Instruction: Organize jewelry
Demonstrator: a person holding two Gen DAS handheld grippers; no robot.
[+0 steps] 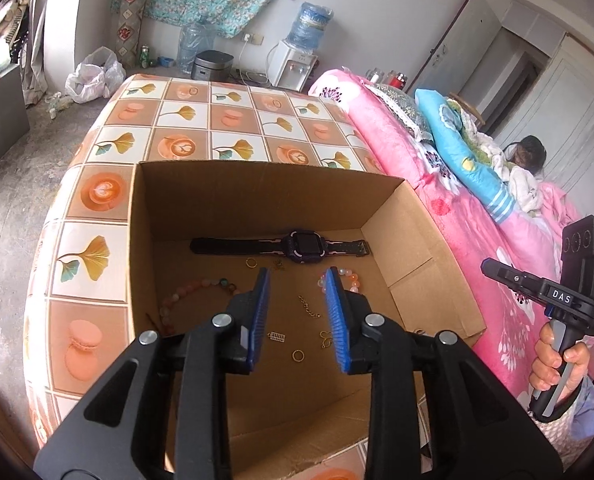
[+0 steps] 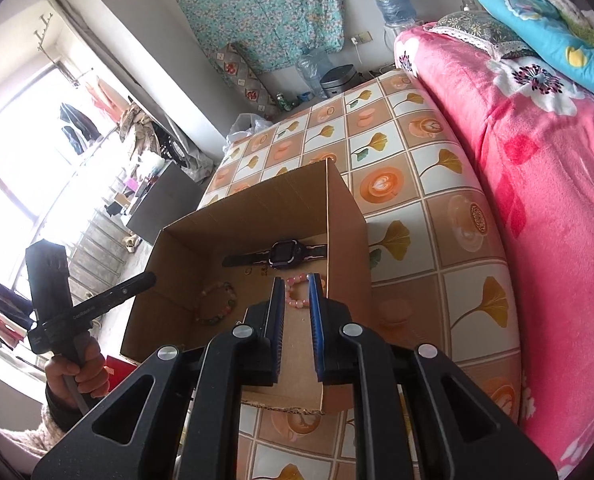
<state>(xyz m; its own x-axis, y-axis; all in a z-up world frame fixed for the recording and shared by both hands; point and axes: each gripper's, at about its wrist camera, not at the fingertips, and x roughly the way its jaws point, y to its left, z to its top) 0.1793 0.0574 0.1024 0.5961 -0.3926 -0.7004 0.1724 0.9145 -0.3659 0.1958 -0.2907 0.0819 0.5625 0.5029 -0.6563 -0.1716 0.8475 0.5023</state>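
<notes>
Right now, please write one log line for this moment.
left gripper: open, empty | right gripper: open, empty | watch, bracelets: in box

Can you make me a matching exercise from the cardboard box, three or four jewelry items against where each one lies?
Items:
1. watch
2. multicolored bead bracelet
3. pink bead bracelet
4. gold ring

Places:
A. nearest the left gripper, on the box floor
B. along the far wall of the cardboard box
C. left side of the floor
D. right side, below the watch

Pairs: 1-B, 2-C, 3-D, 4-A
</notes>
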